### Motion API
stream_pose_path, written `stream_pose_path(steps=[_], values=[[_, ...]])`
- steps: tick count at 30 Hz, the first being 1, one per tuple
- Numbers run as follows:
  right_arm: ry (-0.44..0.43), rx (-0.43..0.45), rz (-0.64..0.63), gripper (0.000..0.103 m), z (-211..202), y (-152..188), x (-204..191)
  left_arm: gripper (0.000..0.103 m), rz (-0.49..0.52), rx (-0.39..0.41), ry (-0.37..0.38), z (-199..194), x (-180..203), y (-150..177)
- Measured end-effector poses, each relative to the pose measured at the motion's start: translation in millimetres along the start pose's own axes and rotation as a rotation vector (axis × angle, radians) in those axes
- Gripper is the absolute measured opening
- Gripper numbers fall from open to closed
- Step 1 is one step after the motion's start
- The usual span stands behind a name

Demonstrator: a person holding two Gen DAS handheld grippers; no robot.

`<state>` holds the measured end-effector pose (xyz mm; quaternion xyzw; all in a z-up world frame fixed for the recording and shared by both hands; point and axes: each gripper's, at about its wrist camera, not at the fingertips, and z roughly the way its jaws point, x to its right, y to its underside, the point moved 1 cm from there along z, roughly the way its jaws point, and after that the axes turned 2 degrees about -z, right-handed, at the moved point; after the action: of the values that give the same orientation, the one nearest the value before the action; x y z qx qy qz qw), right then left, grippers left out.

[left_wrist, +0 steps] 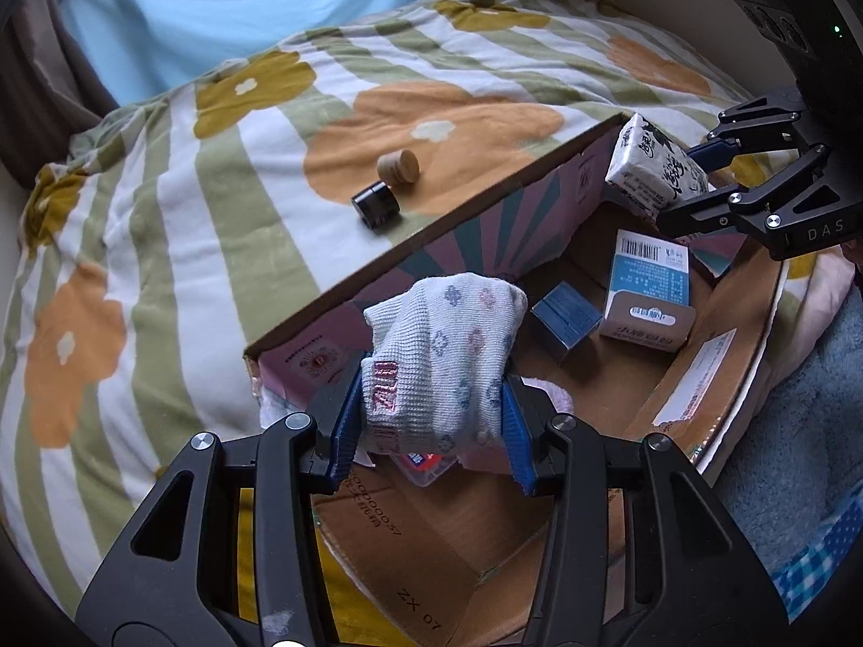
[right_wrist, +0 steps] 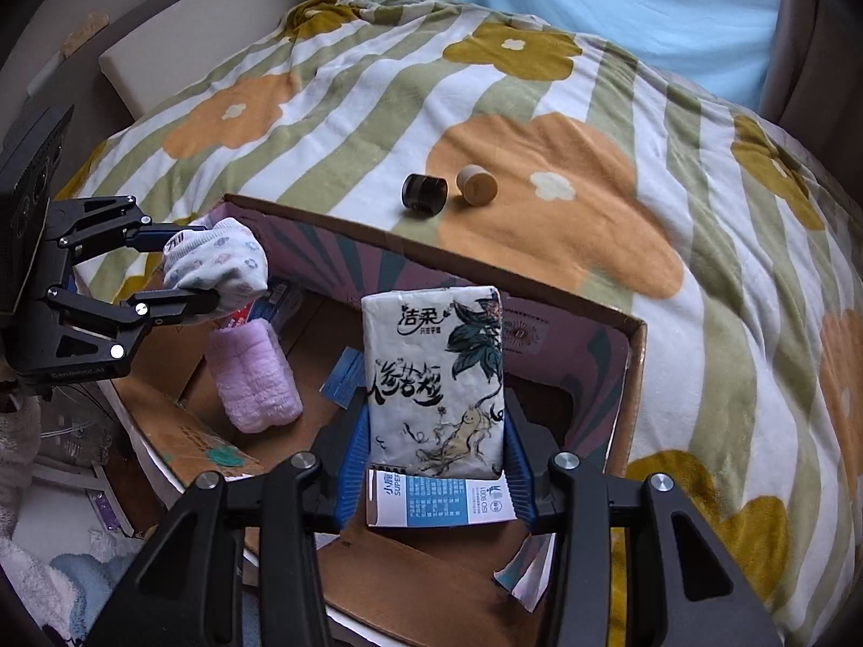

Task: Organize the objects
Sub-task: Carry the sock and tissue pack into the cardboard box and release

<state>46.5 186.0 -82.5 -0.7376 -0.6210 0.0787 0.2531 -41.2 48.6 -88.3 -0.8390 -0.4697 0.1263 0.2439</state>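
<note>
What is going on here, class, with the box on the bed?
A person is packing a cardboard box with two handheld grippers. The left gripper holds a rolled sock over the box; the right gripper holds a tissue pack over it. Two small jars lie on the blanket.

Small print on blue carton (left_wrist: 650, 277) unreadable, red-labelled packet (left_wrist: 426, 463) mostly hidden under sock (left_wrist: 442, 356), bed (right_wrist: 728, 323) cropped at frame edge.

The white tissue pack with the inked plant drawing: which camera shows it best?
The right wrist view: the white tissue pack faces it squarely between the right gripper fingers. The left wrist view shows it small, tilted.
</note>
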Motion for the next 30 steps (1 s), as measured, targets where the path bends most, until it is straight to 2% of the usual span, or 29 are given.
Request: stream_pose_path(steps=[7,8,15,16,17,18,19,20,21,22,23,30], values=[[-0.015,-0.022,-0.015,0.041,5.9,3.5,-2.4,0.041,0.02,-0.019,0.019,4.8,5.8,-1.5],[-0.048,0.008,-0.075,0.041,5.1,2.9,-3.6,0.041,0.024,-0.017,0.022,3.4,6.6,-3.3],[-0.03,-0.017,-0.084,0.041,5.7,3.5,-6.7,0.042,0.072,-0.02,0.045,-2.7,17.0,-8.6],[-0.026,-0.014,-0.086,0.042,5.6,3.9,-7.6,0.046,0.078,-0.019,0.044,-3.5,19.1,-8.6],[-0.024,-0.012,-0.085,0.043,5.7,4.5,-7.9,0.056,0.081,-0.023,0.051,-3.9,20.5,-8.5],[-0.027,-0.019,-0.082,0.045,6.6,4.9,-7.5,0.066,0.081,-0.027,0.065,-4.2,20.5,-8.4],[-0.031,-0.03,-0.071,0.056,7.8,5.0,-6.6,0.096,0.079,-0.028,0.076,-4.9,20.3,-8.4],[-0.101,0.024,-0.217,0.065,7.4,4.2,-7.2,0.103,0.076,-0.017,0.08,-6.5,19.6,-8.9],[-0.094,0.039,-0.212,0.084,6.2,4.4,-6.4,0.103,0.075,-0.008,0.083,-7.6,18.3,-9.5],[-0.08,0.056,-0.218,0.095,4.8,4.9,-6.6,0.103,0.073,-0.004,0.083,-8.2,17.1,-10.4],[-0.07,0.065,-0.228,0.1,4.1,5.3,-7.0,0.103,0.07,-0.003,0.082,-8.1,16.0,-11.0],[-0.07,0.089,-0.244,0.103,1.1,5.7,-10.2,0.103,0.044,0.012,0.106,-8.3,12.6,-11.4]])
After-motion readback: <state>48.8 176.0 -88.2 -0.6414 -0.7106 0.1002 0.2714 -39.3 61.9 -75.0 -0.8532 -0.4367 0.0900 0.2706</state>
